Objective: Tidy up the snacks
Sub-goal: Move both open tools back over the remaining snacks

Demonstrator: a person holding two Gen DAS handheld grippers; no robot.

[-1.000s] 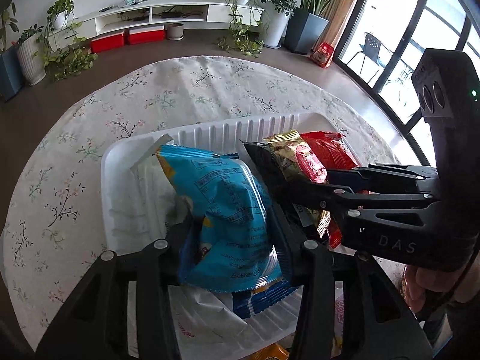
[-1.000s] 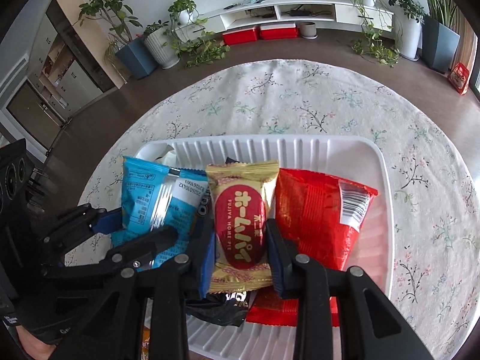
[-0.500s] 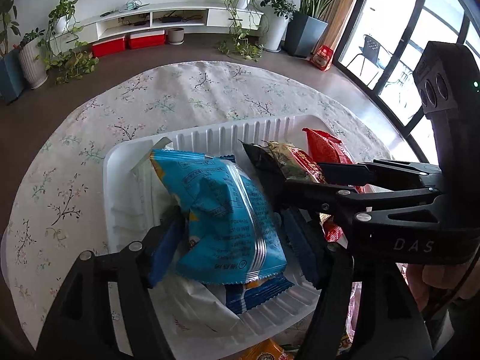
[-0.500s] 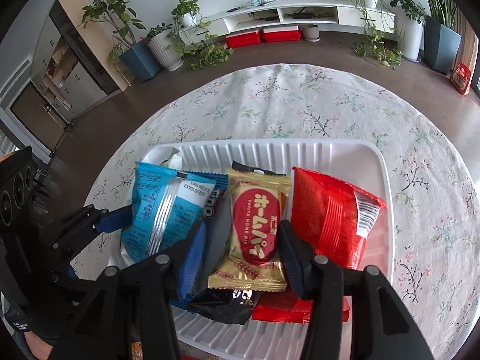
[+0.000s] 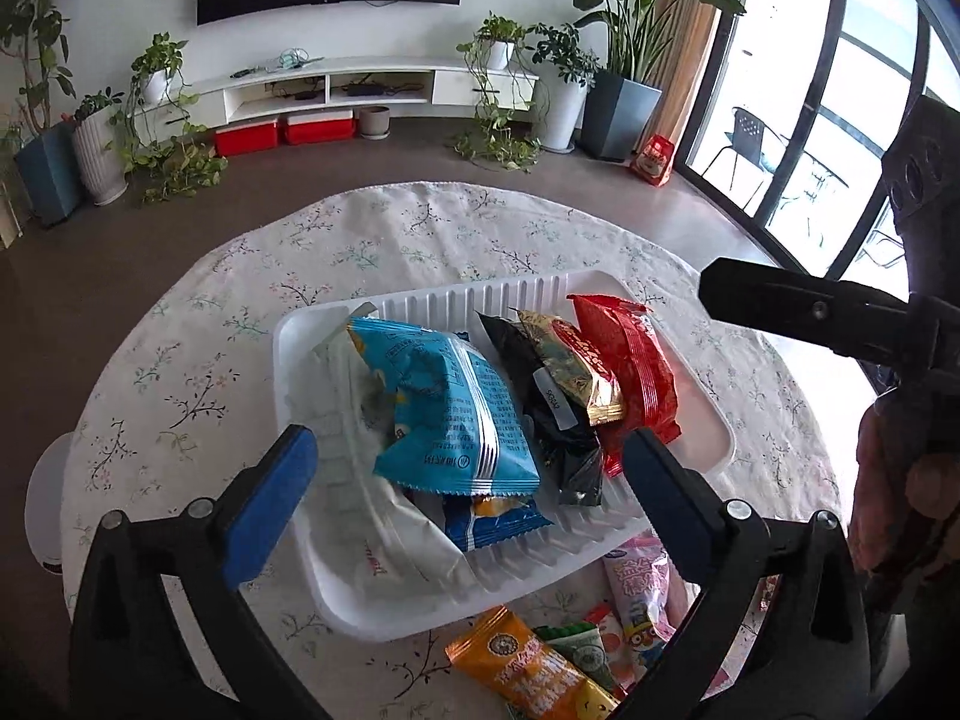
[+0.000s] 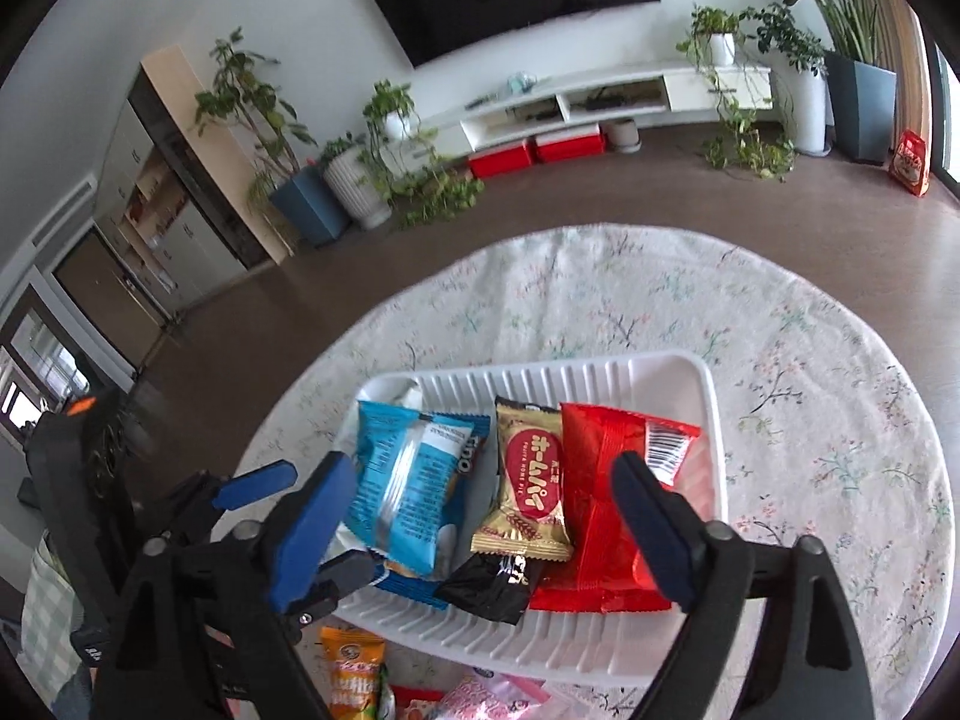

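A round table with floral cloth [image 5: 420, 240] stands in a plant-lined room. The white tray [image 5: 708, 420] holds five packets: white, blue [image 5: 444, 408], black, gold [image 6: 531, 489], red [image 6: 606, 516]. Left gripper [image 5: 468, 462] and right gripper [image 6: 480, 480] jaws have just been opening, now wide and empty.

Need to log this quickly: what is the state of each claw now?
Left claw: open, just opened, holds nothing.
Right claw: open, just opened, holds nothing.
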